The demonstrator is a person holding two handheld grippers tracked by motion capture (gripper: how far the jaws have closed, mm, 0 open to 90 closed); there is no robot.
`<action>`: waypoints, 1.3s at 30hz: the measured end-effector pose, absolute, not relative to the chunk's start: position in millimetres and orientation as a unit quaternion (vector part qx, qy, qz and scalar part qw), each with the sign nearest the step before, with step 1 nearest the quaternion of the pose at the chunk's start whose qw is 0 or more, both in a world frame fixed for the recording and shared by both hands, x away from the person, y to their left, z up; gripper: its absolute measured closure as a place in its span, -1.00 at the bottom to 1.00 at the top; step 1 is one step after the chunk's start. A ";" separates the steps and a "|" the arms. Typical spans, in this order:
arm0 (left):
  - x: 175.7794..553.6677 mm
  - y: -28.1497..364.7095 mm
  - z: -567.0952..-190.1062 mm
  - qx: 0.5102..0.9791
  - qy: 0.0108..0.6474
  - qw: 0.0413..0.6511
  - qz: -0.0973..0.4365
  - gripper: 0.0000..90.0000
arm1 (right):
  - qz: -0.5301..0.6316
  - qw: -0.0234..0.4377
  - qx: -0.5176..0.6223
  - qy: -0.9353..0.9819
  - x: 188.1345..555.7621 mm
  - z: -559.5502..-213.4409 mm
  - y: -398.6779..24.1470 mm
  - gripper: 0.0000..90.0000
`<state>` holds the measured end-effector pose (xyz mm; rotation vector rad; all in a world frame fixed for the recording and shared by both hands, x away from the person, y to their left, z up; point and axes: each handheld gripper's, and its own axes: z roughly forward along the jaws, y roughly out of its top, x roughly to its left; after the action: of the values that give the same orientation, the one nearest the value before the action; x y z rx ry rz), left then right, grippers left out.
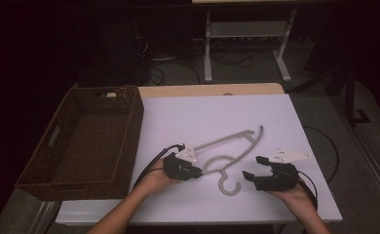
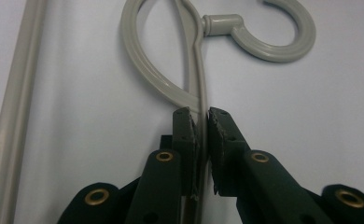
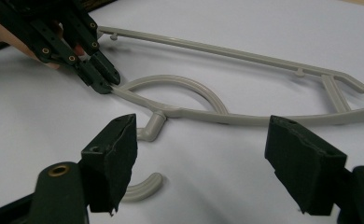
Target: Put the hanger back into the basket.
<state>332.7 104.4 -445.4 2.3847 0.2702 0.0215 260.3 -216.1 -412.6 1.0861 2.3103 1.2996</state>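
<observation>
A grey plastic clothes hanger (image 1: 234, 146) lies flat on the white table top (image 1: 217, 117), its hook (image 1: 231, 186) pointing toward the person. My left gripper (image 1: 198, 171) is shut on the hanger's thin arm (image 2: 199, 93) just beside the curved loop (image 2: 143, 65); the rod runs between its black pads (image 2: 220, 135). My right gripper (image 1: 254, 167) rests on the table to the right of the hook, jaws wide open with nothing between them. In the right gripper view the hanger (image 3: 227, 114) lies ahead, and the left gripper (image 3: 106, 85) pinches its arm.
A brown wicker basket (image 1: 85, 141) stands at the table's left side, seemingly empty. Black cables (image 1: 149, 165) trail from both grippers. The far and right parts of the white top are bare. Beyond the table are a white frame's legs (image 1: 207, 48) and floor cables.
</observation>
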 end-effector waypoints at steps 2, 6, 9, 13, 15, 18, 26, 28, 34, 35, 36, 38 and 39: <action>333.2 104.0 -445.0 0.927 0.107 0.361 0.007 0.83 | 0.451 0.140 0.373 0.799 261.0 -412.8 -216.6 -0.43; 332.2 102.7 -443.6 0.928 0.114 0.356 0.008 0.84 | 0.451 0.140 0.376 0.797 260.9 -412.6 -217.8 -0.43; 332.8 103.0 -443.3 0.927 0.117 0.357 0.006 0.84 | 0.453 0.141 0.376 0.796 260.9 -411.9 -219.2 -0.44; 332.3 103.5 -441.9 0.927 0.120 0.355 0.003 0.84 | 0.455 0.144 0.377 0.794 261.1 -411.4 -220.6 -0.44; 331.2 104.3 -438.5 0.926 0.122 0.357 0.005 0.83 | 0.456 0.144 0.378 0.793 261.0 -411.0 -220.9 -0.44; 331.2 105.2 -435.6 0.922 0.124 0.366 0.004 0.83 | 0.457 0.145 0.380 0.791 261.0 -410.5 -221.5 -0.44; 332.4 114.0 -420.0 0.910 0.137 0.391 0.005 0.83 | 0.462 0.151 0.383 0.786 261.0 -408.9 -223.6 -0.44; 332.6 116.7 -415.8 0.908 0.139 0.396 0.010 0.83 | 0.462 0.150 0.385 0.785 260.6 -408.6 -223.9 -0.44; 333.2 124.7 -405.8 0.898 0.150 0.414 0.013 0.84 | 0.464 0.153 0.386 0.783 260.8 -408.1 -224.7 -0.44; 333.5 125.6 -404.6 0.898 0.150 0.413 0.016 0.84 | 0.464 0.153 0.386 0.783 260.8 -408.1 -224.7 -0.44; 333.4 126.2 -403.9 0.897 0.153 0.415 0.016 0.84 | 0.464 0.152 0.387 0.782 260.8 -408.0 -224.6 -0.44; 334.2 127.9 -401.9 0.896 0.151 0.416 0.020 0.84 | 0.465 0.154 0.386 0.782 260.9 -408.0 -224.6 -0.44; 334.4 128.8 -400.7 0.895 0.153 0.418 0.021 0.84 | 0.465 0.154 0.387 0.782 260.7 -407.9 -224.6 -0.44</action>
<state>334.4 128.8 -400.7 2.2453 0.3826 0.0516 260.7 -224.6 -407.9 1.1089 2.2410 1.3319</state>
